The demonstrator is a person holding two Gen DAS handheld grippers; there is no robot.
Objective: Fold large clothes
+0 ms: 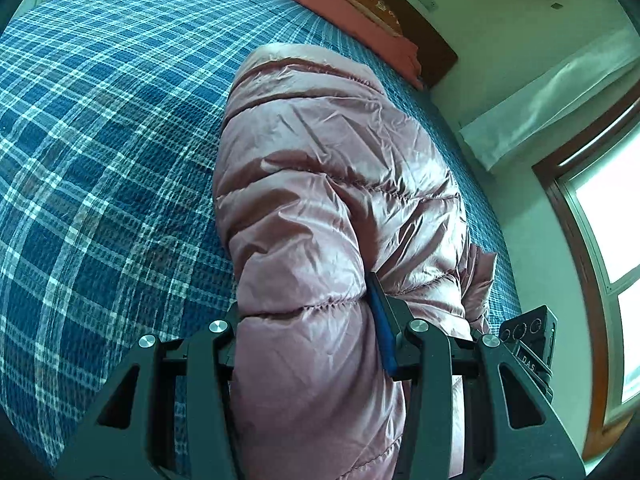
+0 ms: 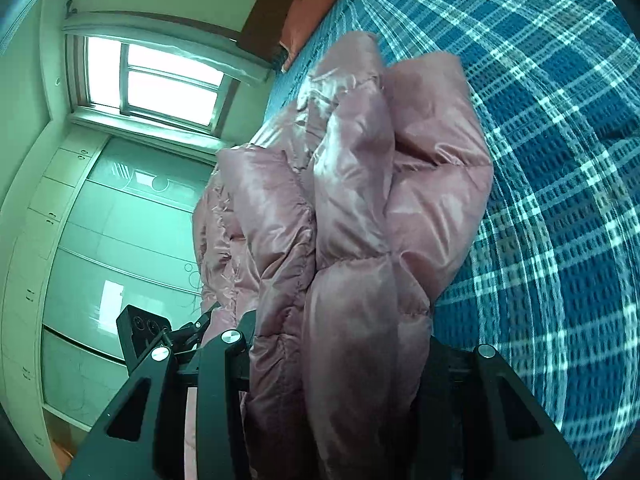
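Two black two-finger grippers are ours here, and each has the same glossy pink quilted down jacket (image 1: 320, 184) bunched between its fingers. Our left gripper (image 1: 308, 328) has closed on a thick padded fold of the jacket; we see one blue-padded finger (image 1: 382, 332) pressed against the fabric, while the other finger's pad is hidden behind the quilting. Our right gripper (image 2: 340, 344) likewise clamps a gathered wad of the jacket, which swells up between its fingers and covers their tips. From both grips the jacket runs forward, bunched, over the blue-and-white plaid bedspread (image 1: 104, 128). At the far end of the bed lies a salmon-pink pillow (image 1: 340, 12) against a dark brown wooden headboard (image 1: 424, 36). Beside the bed we see a bright window (image 2: 160, 80) and pale green wardrobe doors (image 2: 104, 248).
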